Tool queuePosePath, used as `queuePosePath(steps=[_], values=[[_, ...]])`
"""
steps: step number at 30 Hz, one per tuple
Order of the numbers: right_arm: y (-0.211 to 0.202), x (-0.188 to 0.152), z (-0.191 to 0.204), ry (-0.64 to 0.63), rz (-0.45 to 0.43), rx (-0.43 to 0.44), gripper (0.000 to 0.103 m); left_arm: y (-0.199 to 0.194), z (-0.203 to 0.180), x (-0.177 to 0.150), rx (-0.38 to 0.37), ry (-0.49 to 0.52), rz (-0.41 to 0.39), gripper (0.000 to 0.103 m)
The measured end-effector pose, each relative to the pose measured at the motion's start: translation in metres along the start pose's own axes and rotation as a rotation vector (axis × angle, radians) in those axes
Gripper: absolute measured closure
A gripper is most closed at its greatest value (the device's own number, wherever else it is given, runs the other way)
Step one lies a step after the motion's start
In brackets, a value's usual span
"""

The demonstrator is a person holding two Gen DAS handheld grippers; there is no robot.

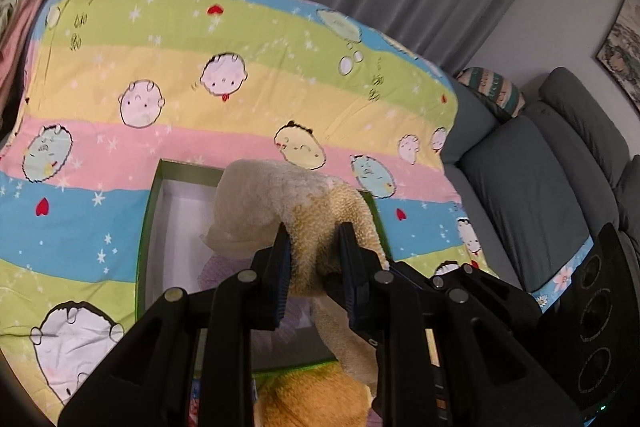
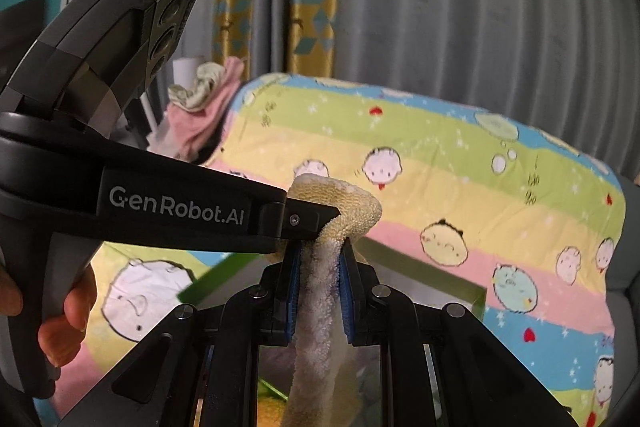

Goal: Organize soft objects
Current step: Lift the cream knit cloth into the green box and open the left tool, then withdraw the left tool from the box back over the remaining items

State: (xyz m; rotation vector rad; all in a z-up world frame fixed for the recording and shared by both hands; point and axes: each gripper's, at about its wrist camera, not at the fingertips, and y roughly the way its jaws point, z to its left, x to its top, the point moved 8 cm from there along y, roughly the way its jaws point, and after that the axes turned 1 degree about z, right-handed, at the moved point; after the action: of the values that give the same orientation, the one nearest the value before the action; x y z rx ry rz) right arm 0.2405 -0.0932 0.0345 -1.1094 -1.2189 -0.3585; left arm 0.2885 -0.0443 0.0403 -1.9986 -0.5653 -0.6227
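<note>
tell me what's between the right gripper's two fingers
A cream towel, pinched between the right gripper's blue pads in the right wrist view. It loops up over the left gripper's tip and hangs down toward the green box.

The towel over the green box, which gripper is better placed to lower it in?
Probably the left gripper: it pinches the towel directly above the green box. The right gripper grips the same towel's hanging end.
</note>
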Motion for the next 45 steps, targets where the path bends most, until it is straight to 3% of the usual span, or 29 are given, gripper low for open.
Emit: queuePosePath(steps=[16,32,35,37,39,41,45], values=[[0.065,-0.04,-0.011,0.046,0.166,0.006,0.084,0.063,0.037,-0.018,0.075,-0.029,0.101,0.084],[0.086,-0.068,-0.022,0.116,0.297,0.013,0.084,0.093,0.043,-0.036,0.13,-0.007,0.178,0.082],[0.085,-0.07,-0.023,0.136,0.302,0.01,0.084,0.094,0.042,-0.038,0.143,-0.002,0.182,0.076],[0.082,-0.071,-0.024,0.144,0.306,0.004,0.083,0.093,0.043,-0.039,0.156,-0.002,0.184,0.048],[0.08,-0.071,-0.026,0.146,0.309,-0.013,0.074,0.089,0.044,-0.039,0.165,-0.003,0.178,0.032],[0.074,-0.072,-0.028,0.151,0.304,-0.026,0.06,0.085,0.043,-0.038,0.163,-0.001,0.168,0.031],[0.054,-0.072,-0.032,0.181,0.259,-0.028,0.058,0.075,0.039,-0.041,0.174,0.017,0.159,0.026]])
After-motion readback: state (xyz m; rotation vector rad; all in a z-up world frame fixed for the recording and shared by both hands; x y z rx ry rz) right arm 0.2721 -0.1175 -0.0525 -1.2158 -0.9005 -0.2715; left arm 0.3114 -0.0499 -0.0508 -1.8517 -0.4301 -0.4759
